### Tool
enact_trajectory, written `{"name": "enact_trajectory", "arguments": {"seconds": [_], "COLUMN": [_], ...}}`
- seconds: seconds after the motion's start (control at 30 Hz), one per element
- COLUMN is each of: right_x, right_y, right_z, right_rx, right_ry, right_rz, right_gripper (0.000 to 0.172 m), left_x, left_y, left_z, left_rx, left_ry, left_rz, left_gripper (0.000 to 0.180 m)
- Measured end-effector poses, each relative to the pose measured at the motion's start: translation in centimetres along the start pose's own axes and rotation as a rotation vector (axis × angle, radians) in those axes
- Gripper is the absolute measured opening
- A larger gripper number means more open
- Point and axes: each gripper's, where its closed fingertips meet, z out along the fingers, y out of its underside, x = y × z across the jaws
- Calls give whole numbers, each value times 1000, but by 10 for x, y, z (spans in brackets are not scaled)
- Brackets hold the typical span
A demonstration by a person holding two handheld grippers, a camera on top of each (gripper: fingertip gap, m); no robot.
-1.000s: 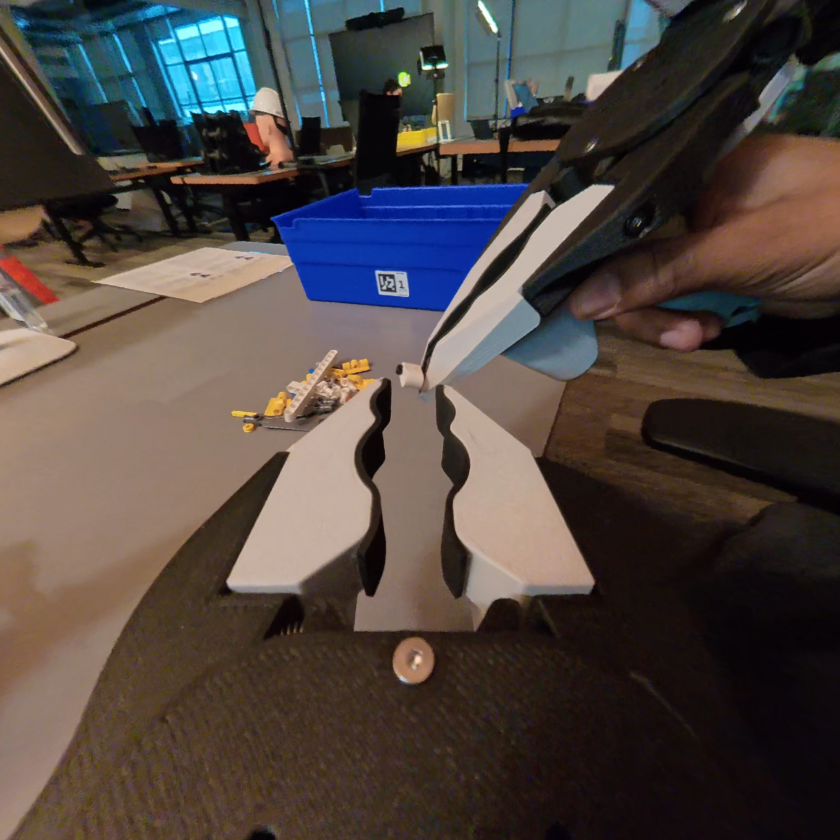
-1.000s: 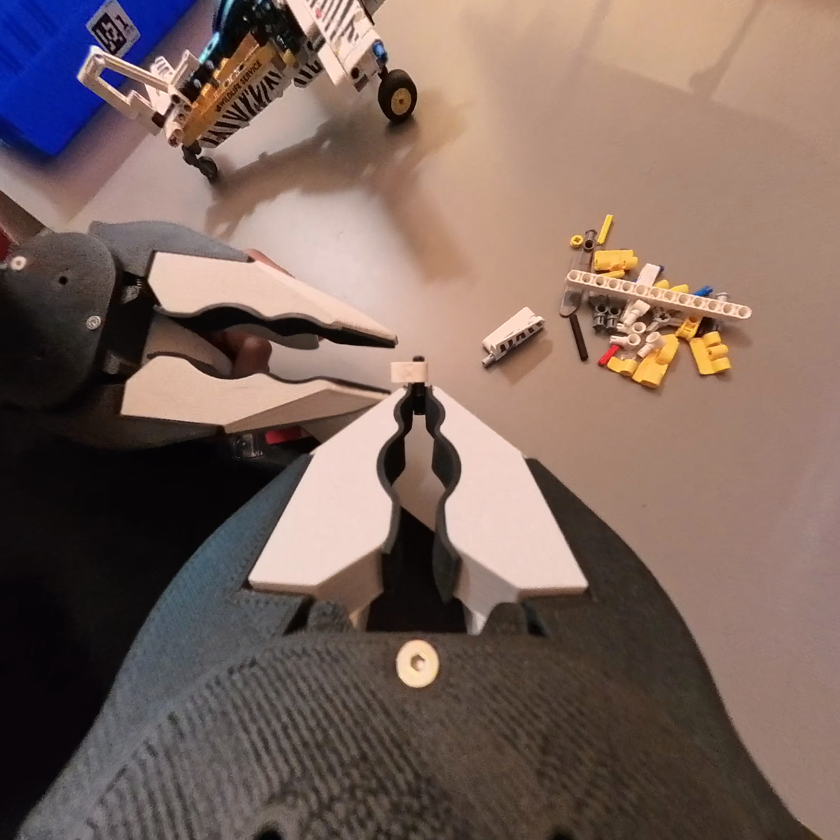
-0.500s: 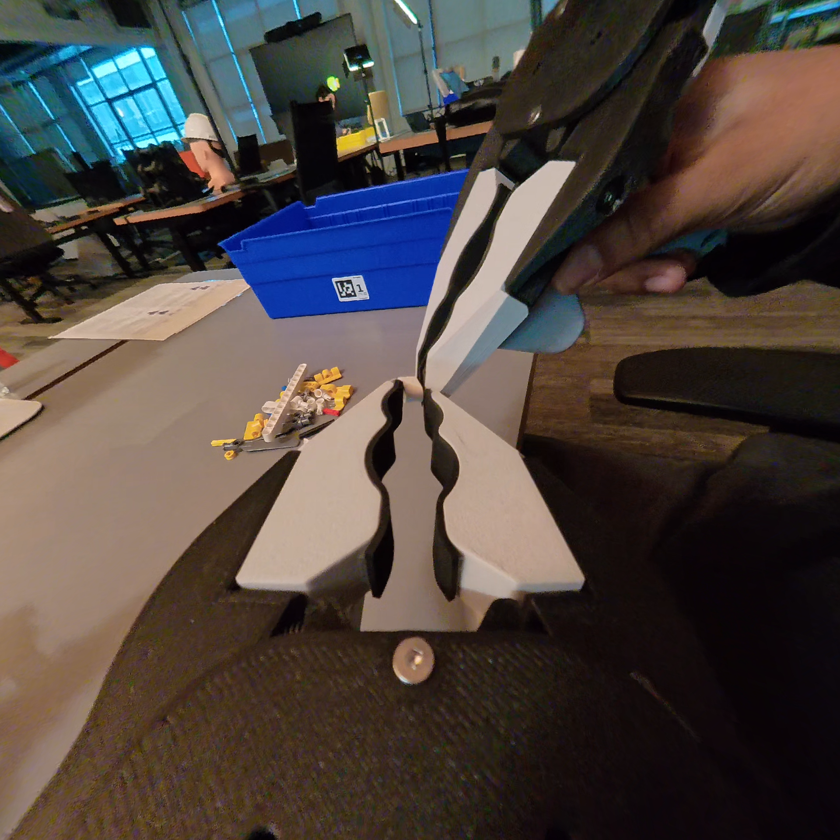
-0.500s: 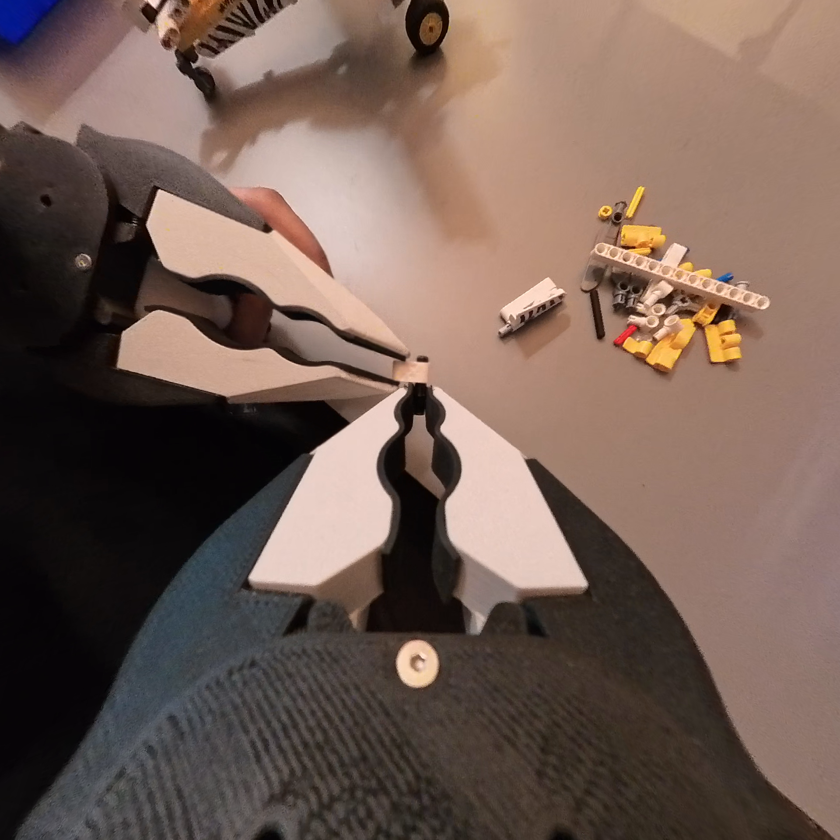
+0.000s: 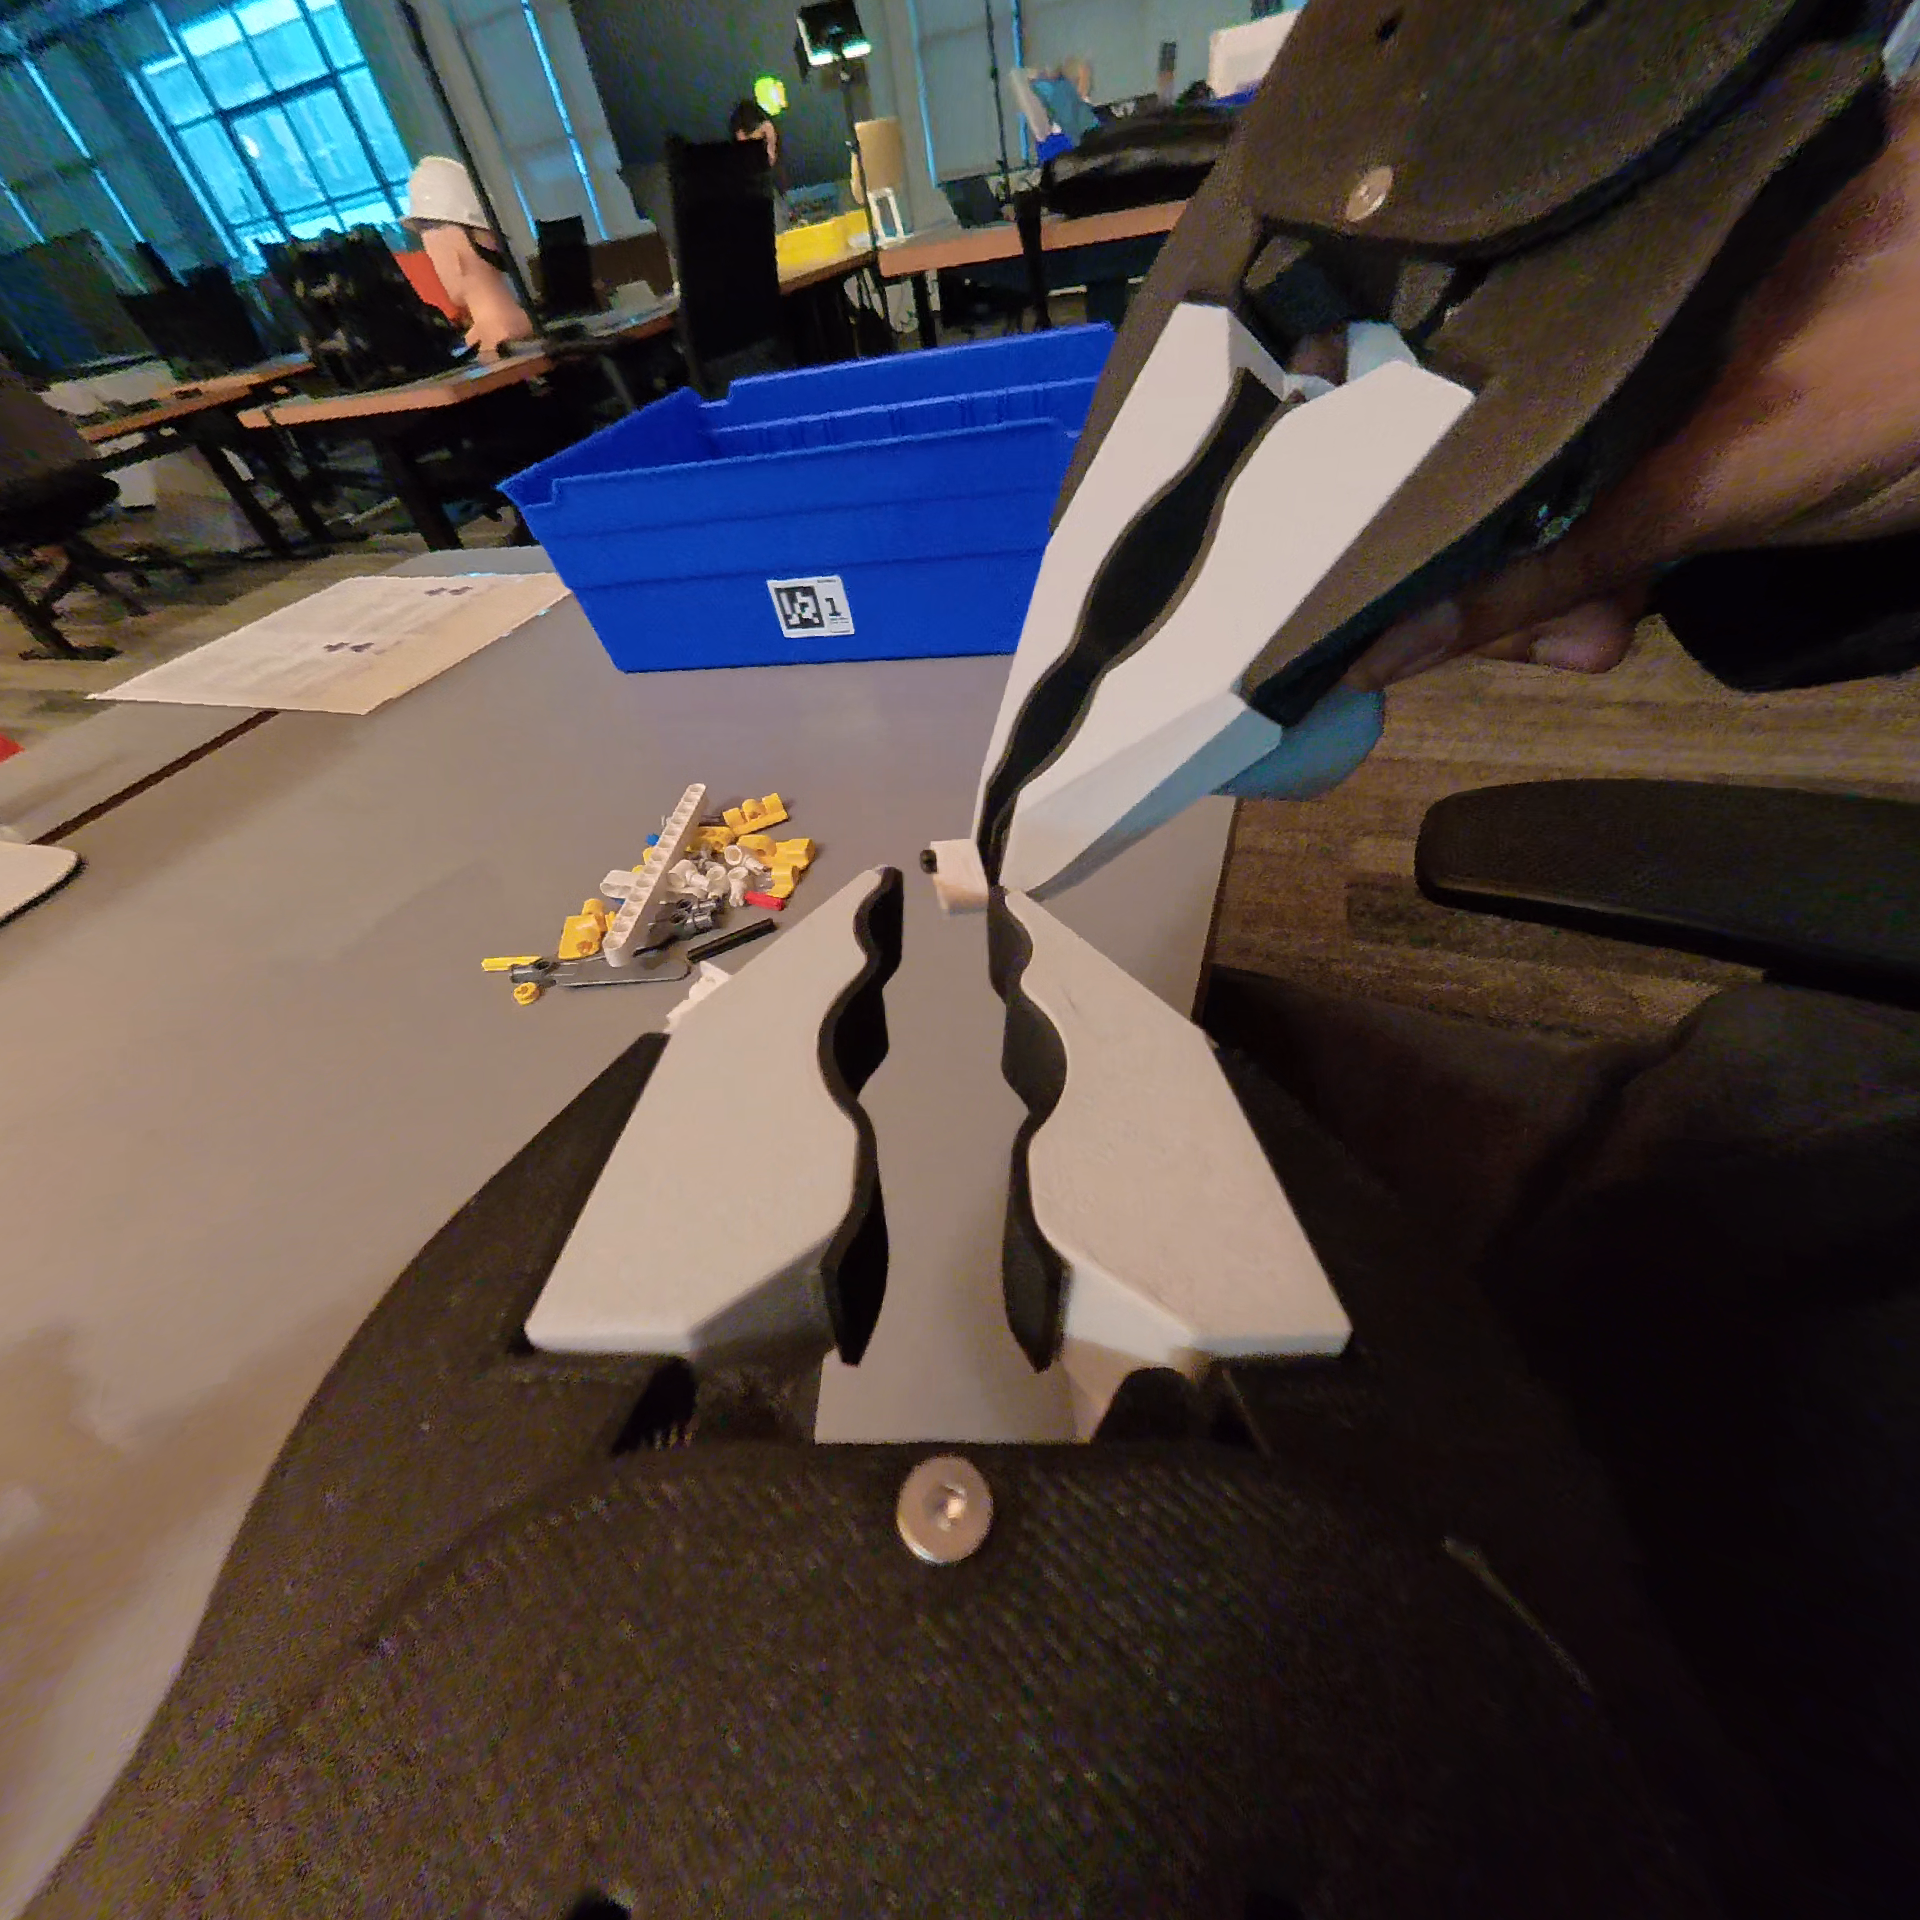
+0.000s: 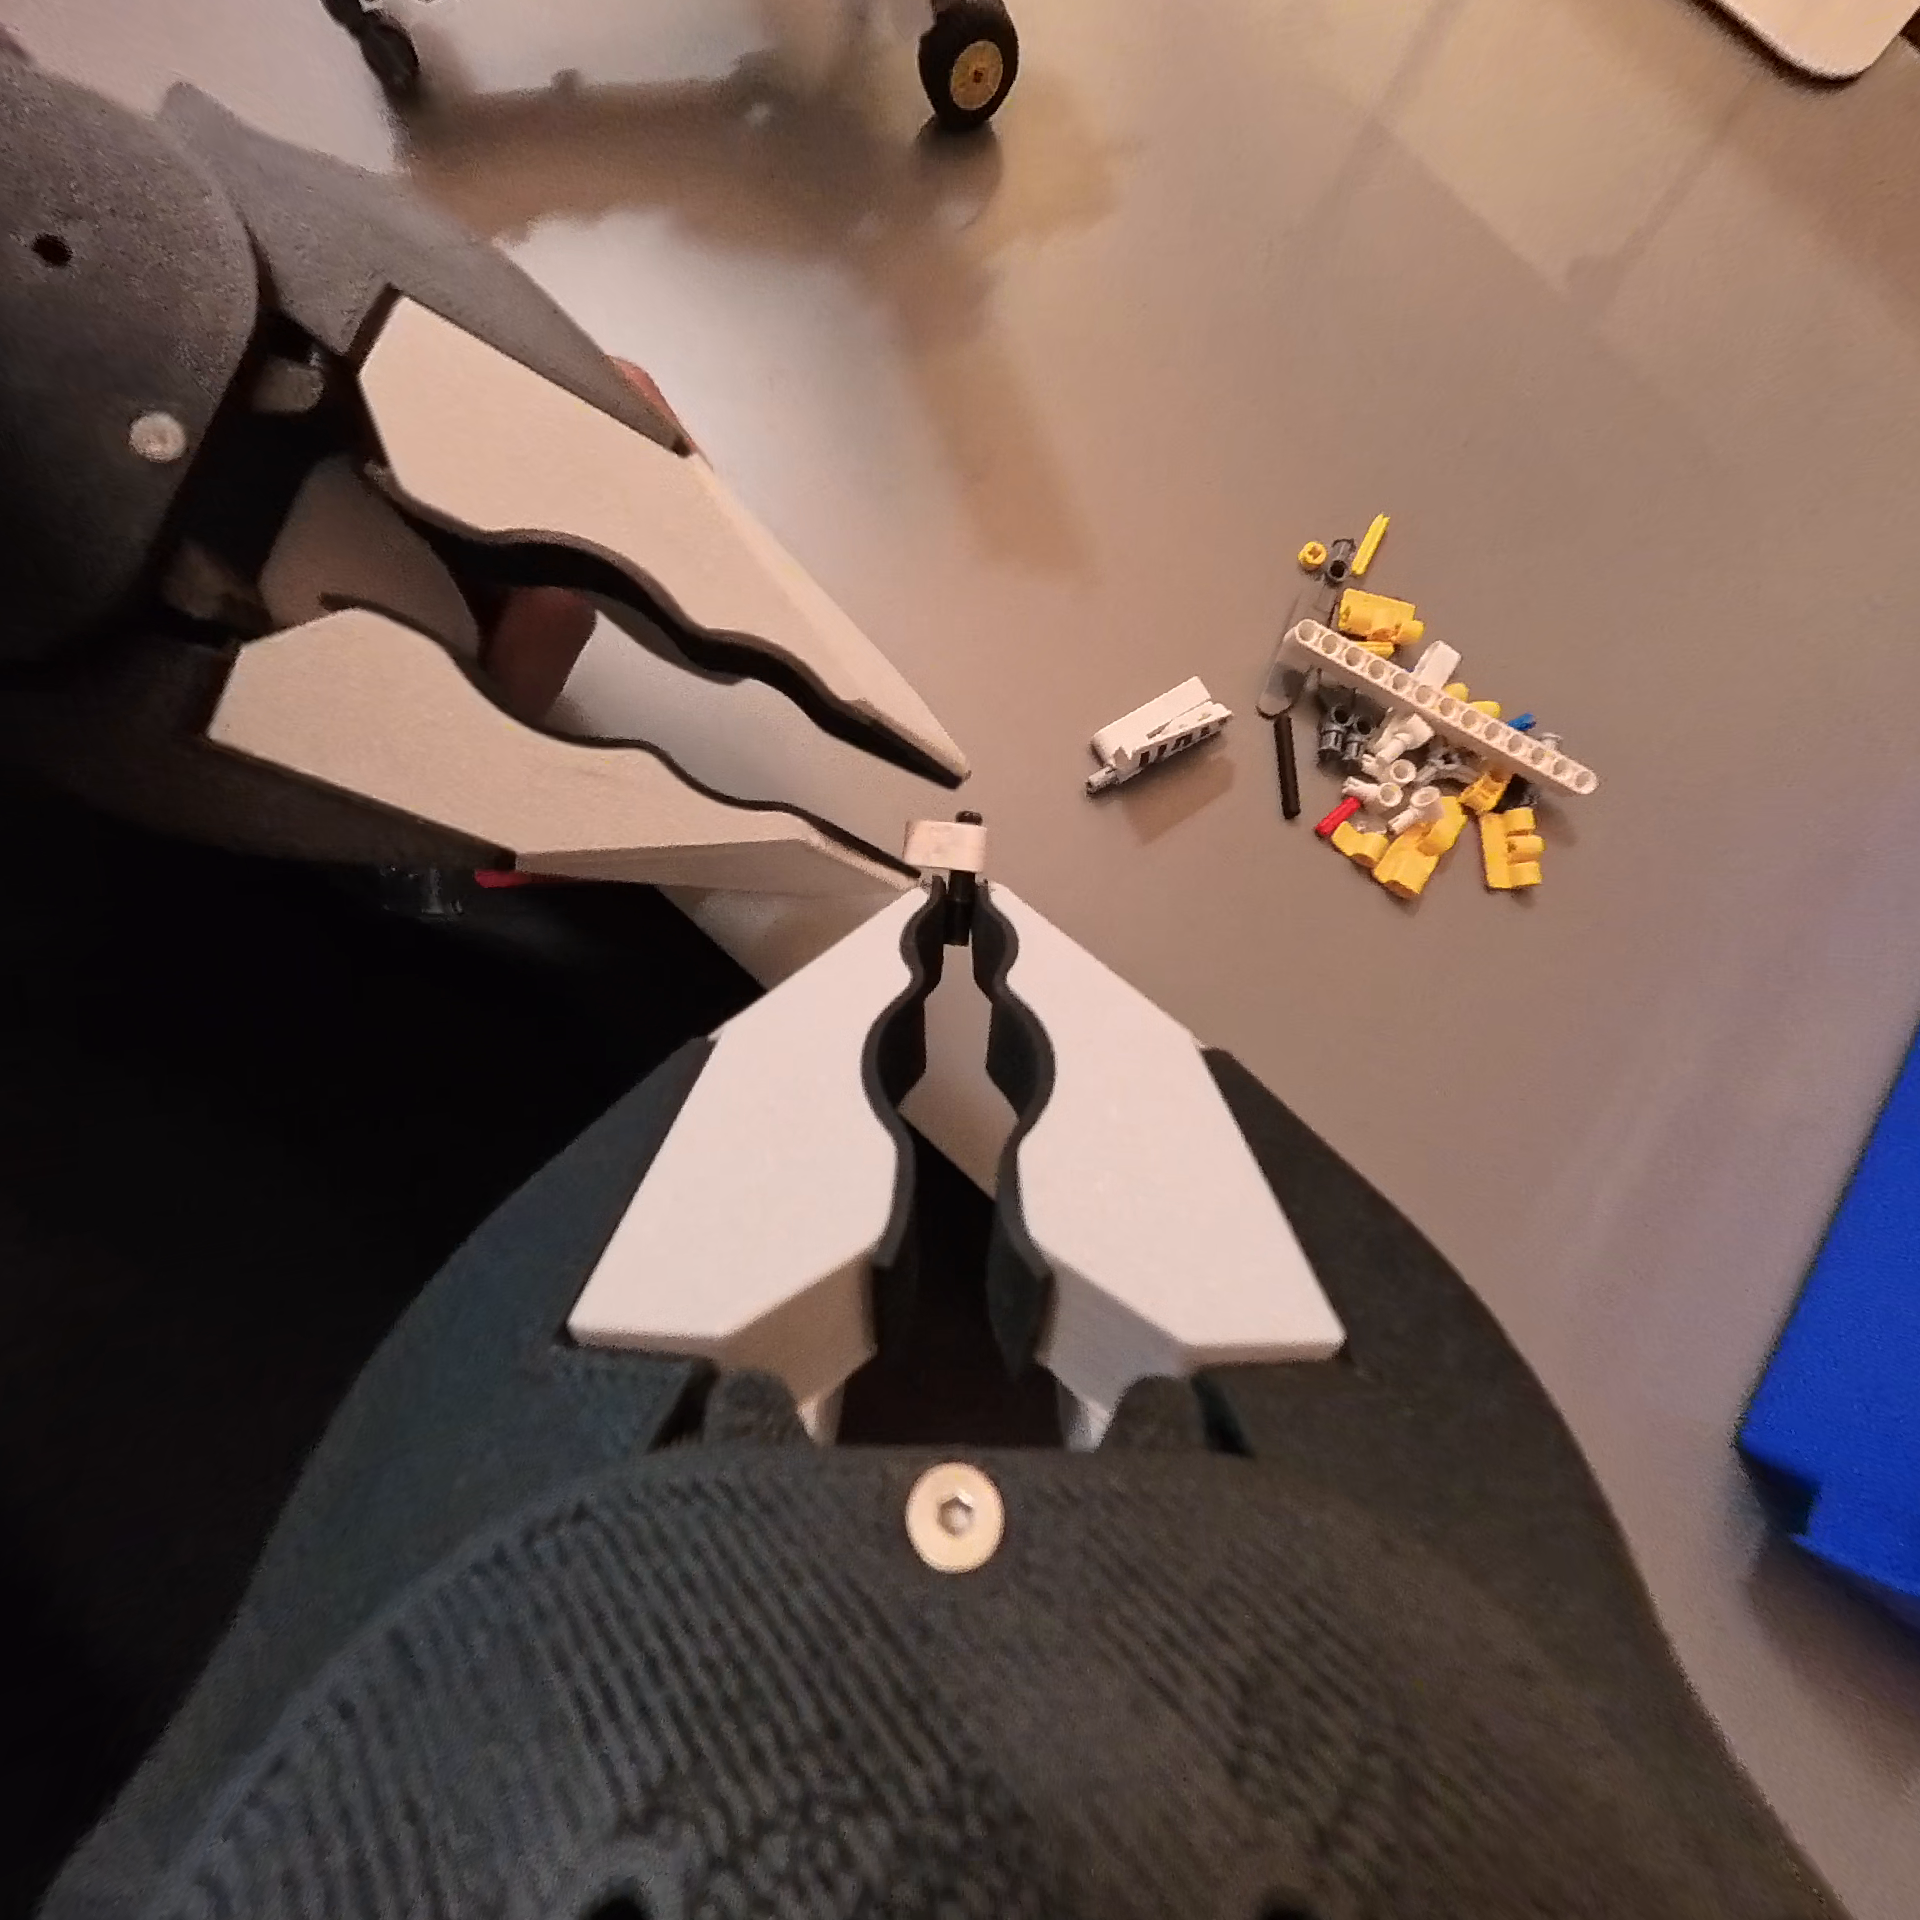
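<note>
Right gripper (image 6: pixel 954 902): we see its two fingers pressed together on a thin black pin (image 6: pixel 957 914) at lower centre of the right wrist view; the pin carries a small white block (image 6: pixel 943 844) that sticks out just past the tips.
Left gripper (image 5: pixel 940 883): we see its fingers spread, a clear gap between the dark pads, nothing pinched. In the right wrist view it comes in from the upper left (image 6: pixel 940 821), with the white block between its tips, touching or almost touching the lower tip and apart from the upper one.
White block in the left wrist view (image 5: pixel 961 881): just above centre, at the tip of the left gripper's right-hand finger, with the pin's black end showing on its left face. The right gripper (image 5: pixel 995 871) reaches down to it from the upper right.
Loose parts (image 6: pixel 1429 727): a pile of yellow, white and grey building pieces with a long white holed beam (image 6: pixel 1444 707), right of centre in the right wrist view; left of centre in the left wrist view (image 5: pixel 675 883).
Single white piece (image 6: pixel 1158 732): alone on the table, just left of the pile.
Table (image 6: pixel 1351 312): grey, under everything.
Blue bin (image 5: pixel 810 499): upper centre of the left wrist view, at the far side of the table.
Wheel (image 6: pixel 971 68): black tyre, yellow hub, top edge of the right wrist view.
Paper sheet (image 5: pixel 343 639): upper left of the left wrist view.
</note>
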Motion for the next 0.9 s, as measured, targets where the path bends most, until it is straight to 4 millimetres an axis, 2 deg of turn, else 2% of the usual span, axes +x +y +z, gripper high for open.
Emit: {"name": "enact_trajectory", "arguments": {"seconds": [0.2, 0.4, 0.73, 0.8, 0.9], "right_x": [0, -5, -3, -3, -5], "right_y": [2, -6, -18, -20, -25], "right_z": [3, 1, -3, -4, -10], "right_rx": [-43, 35, 207, 243, 335], "right_ry": [37, -12, -183, -273, -506], "right_rz": [-111, -15, 326, 430, 671], "right_gripper": [3, 4, 3, 2, 3], "left_x": [1, -7, -15, -16, -16], "left_y": [5, 5, -5, -7, -12], "left_z": [0, 0, -3, -4, -5], "left_rx": [-32, -32, 47, 62, 117], "left_ry": [17, -57, -71, -86, -6], "left_rz": [-1, 58, -83, -91, -214], "left_gripper": [4, 3, 3, 3, 3]}}
